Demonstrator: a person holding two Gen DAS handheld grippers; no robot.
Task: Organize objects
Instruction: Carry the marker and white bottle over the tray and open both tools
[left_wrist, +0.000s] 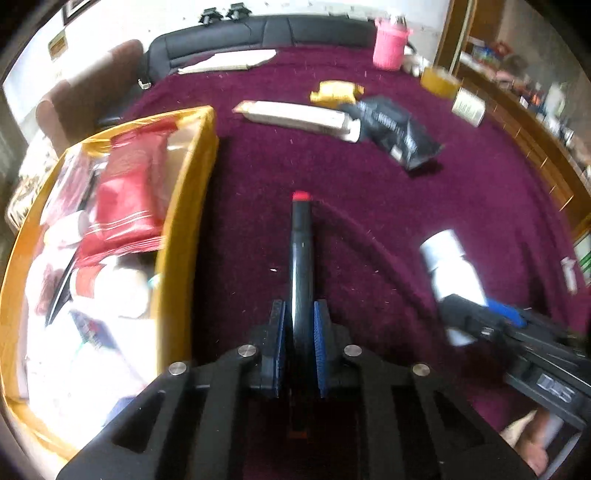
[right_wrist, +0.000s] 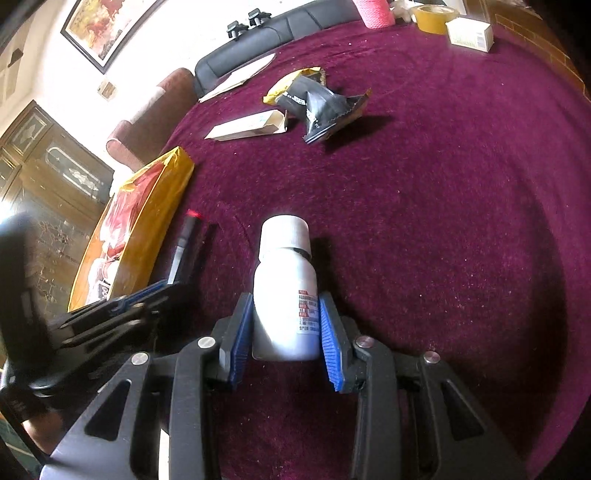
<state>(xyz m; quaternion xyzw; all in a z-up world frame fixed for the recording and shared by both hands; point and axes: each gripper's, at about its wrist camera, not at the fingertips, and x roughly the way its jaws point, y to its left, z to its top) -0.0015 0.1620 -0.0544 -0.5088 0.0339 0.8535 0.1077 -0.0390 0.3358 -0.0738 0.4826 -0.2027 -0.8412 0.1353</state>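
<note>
With both loads clamped, left gripper (left_wrist: 300, 325) on the black marker (left_wrist: 302, 258) and right gripper (right_wrist: 286, 325) on the white bottle (right_wrist: 284, 291), carry them level. Clear the yellow box (left_wrist: 184, 229) rim before releasing.

- Left wrist view: low, close over maroon cloth (left_wrist: 369, 192), facing forward along its fingers.
- Right wrist view: same, alongside.
- Shared: yellow box (left_wrist: 184, 229), black pouch (right_wrist: 321, 107).

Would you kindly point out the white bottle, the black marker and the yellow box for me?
white bottle (right_wrist: 284, 295): right wrist view, on its body above the label.
black marker (left_wrist: 302, 258): left wrist view, on its barrel.
yellow box (left_wrist: 184, 221): left wrist view, on its near side wall.
</note>
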